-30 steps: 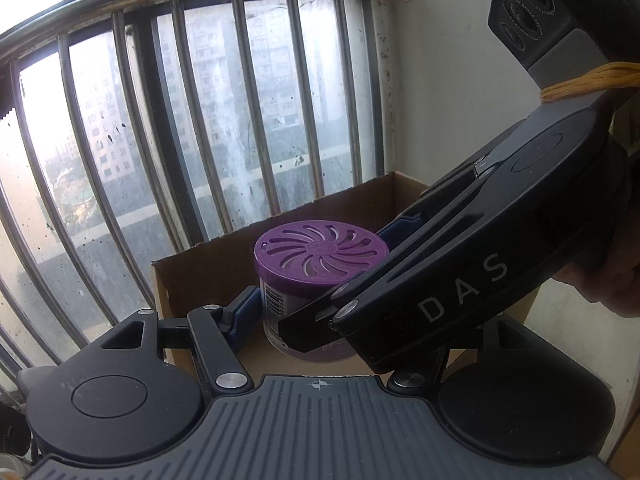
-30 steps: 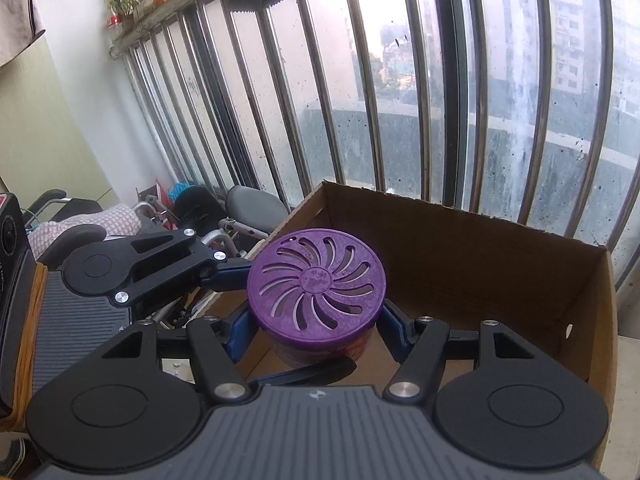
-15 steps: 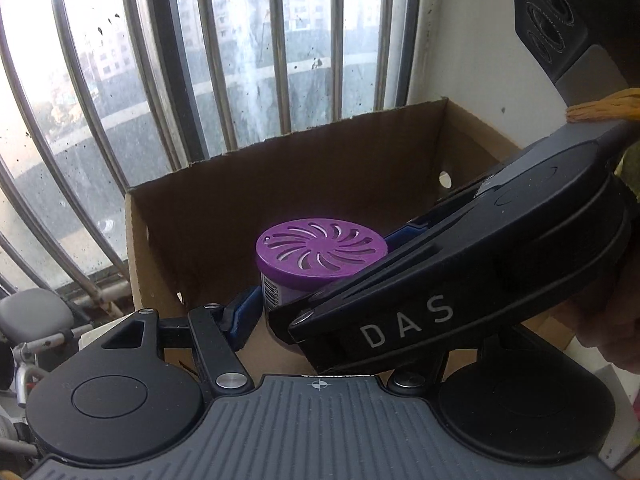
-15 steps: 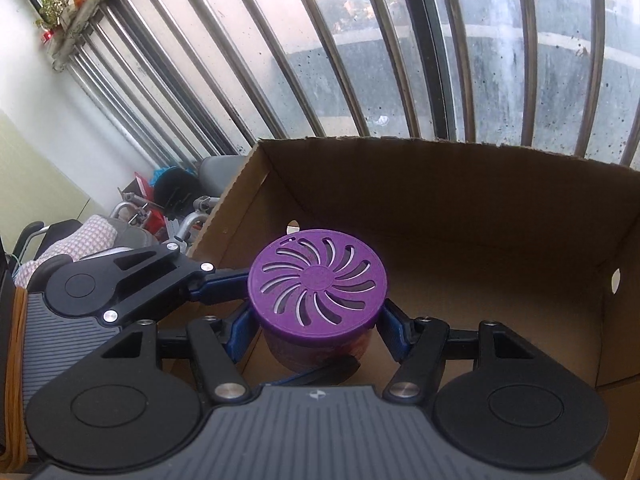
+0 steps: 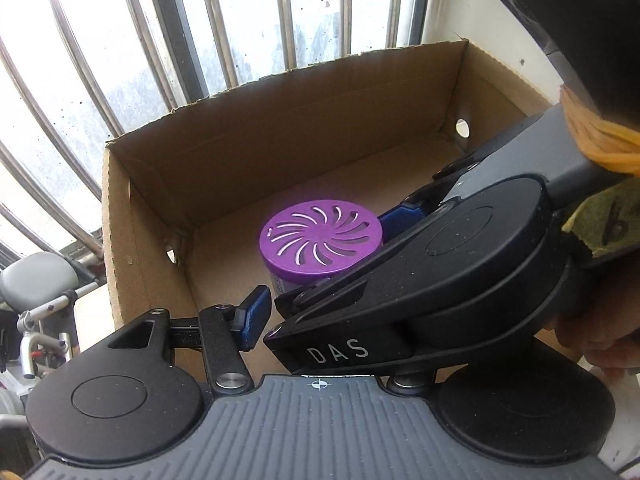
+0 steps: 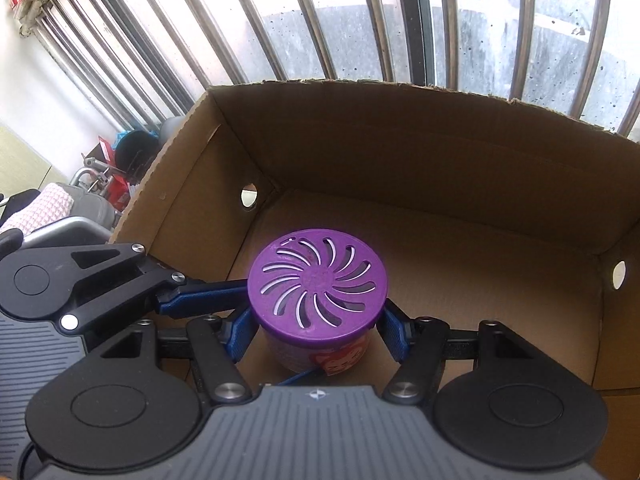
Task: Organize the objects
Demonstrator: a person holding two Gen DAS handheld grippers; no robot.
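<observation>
The right tongs (image 6: 316, 332) clench the purple-lidded jar (image 6: 318, 280) between both blue pads, low inside the cardboard box (image 6: 440, 152). The left tongs (image 5: 280, 316) reach in from the jar's side; their jaws have just been closing, one blue finger (image 5: 252, 322) stands just beside the jar, the other is hidden, so their grip cannot be told.

My two grippers (image 6: 316, 336) are black with blue finger pads (image 6: 240, 334), silver screws, ribbed grey bases and white "DAS" lettering (image 5: 339, 351).
</observation>
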